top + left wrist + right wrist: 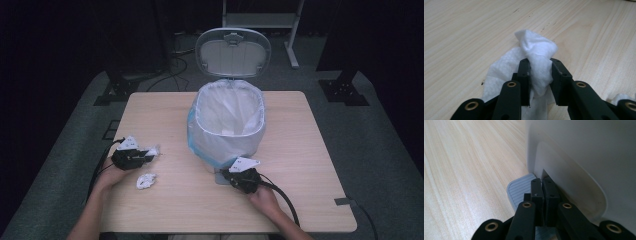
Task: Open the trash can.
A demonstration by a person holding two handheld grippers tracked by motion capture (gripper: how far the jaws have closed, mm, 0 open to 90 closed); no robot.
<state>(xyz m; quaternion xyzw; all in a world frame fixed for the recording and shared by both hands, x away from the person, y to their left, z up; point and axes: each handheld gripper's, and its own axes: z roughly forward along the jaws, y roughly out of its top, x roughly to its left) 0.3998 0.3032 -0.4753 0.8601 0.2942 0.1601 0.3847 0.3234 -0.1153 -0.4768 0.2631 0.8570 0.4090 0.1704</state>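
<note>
The high view looks forward and down over the whole desk (pixel 300 150). Each gripper view sits low and close above the desk, which all three views share.

In the left gripper view, the lower part of the crumpled white paper tissue (pixel 534 62) lay hidden behind the black jaws. In the right gripper view, the grey ribbed pedal (pixel 520 190) ran under the jaws, perhaps touching them.
</note>
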